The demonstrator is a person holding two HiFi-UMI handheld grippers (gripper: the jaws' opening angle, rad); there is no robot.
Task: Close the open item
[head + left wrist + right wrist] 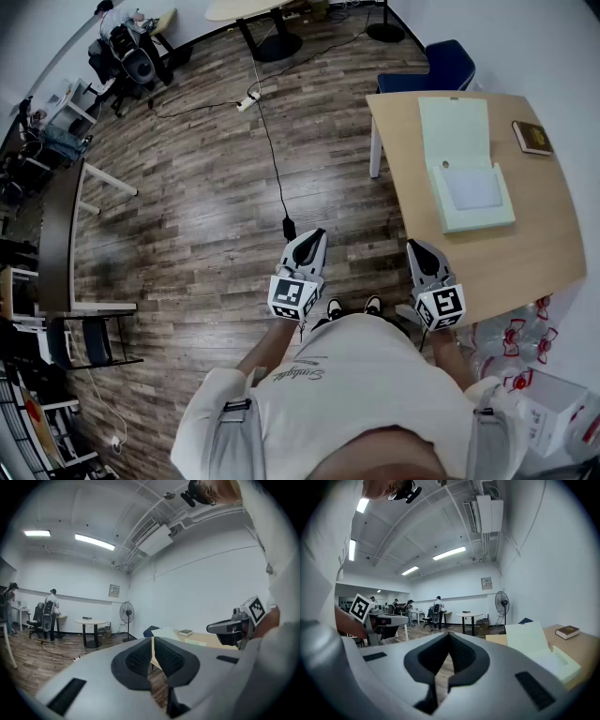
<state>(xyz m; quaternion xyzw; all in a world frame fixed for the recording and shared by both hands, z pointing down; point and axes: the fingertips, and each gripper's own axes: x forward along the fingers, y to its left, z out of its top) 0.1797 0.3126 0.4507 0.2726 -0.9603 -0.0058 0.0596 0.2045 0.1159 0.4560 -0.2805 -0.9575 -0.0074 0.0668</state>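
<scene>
Open box (466, 176) inside table (534, 239) edges

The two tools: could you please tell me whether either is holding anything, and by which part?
Nothing is held. The left tool and right tool are both shut and empty, away from the open box.

On the desk (525, 253), what fills the white inside of the open pale green box (466, 178) is too small to tell — so is the cover of the dark book (532, 137) beside it. The desk's near corner is hidden behind the right hand-held gripper (418, 249). Clear bottles (506, 342) past that corner blur together.
</scene>
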